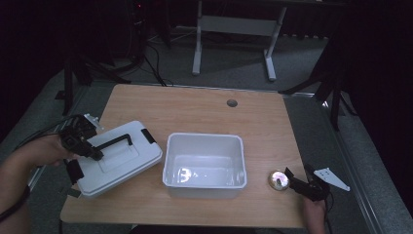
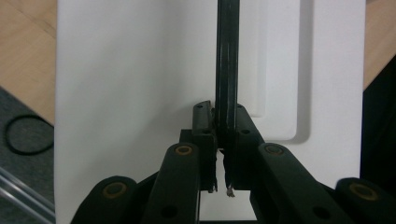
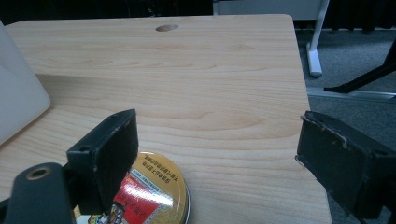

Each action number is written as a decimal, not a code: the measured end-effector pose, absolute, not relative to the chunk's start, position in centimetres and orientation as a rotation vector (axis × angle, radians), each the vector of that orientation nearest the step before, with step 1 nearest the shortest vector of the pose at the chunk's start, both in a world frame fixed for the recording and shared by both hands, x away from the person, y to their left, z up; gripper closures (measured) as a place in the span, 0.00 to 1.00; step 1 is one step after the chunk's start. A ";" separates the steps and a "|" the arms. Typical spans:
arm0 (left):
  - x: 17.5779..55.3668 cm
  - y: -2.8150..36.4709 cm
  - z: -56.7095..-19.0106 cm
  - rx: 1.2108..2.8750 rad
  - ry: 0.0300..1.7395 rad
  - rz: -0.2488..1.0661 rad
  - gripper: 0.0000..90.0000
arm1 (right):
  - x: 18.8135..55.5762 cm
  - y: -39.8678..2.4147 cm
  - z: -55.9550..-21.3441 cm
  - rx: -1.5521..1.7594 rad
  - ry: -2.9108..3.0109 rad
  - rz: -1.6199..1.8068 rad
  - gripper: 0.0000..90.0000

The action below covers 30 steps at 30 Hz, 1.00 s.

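The wooden tabletop [image 1: 204,105] carries everything. At its centre sits the white tub [image 1: 204,165], open side up. At nine o'clock from the tub lies the white lid [image 1: 119,158], flat and slightly turned, its near-left corner overhanging the tabletop's edge. A black handle [image 1: 117,141] runs across the lid's top, and a black latch [image 1: 148,135] sits at the lid's far end.

The left gripper [image 1: 95,155] comes in from nine o'clock and its fingers [image 2: 204,126] are pressed together on the handle. In the left gripper view the handle [image 2: 227,70] runs straight up toward twelve o'clock out of the pinch, one finger on each side of it, touching it.

At three o'clock from the tub lies a small round tin [image 1: 278,180] with a gold, red-printed top. The right gripper [image 1: 297,181] rests just at three o'clock of the tin, its fingers [image 3: 109,154] spread wide. In the right gripper view the tin [image 3: 154,193] lies at seven o'clock, partly behind the left finger and just beside it, not gripped; the other finger stands well apart at four o'clock.
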State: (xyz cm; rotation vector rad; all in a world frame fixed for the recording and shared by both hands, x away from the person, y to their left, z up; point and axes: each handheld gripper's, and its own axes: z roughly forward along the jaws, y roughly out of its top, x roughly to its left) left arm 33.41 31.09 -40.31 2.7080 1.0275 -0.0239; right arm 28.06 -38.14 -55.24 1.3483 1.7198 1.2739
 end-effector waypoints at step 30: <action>36.0 29.7 -49.4 2.690 1.049 -0.095 0.91 | 28.1 -38.2 -55.2 1.348 1.722 1.279 0.13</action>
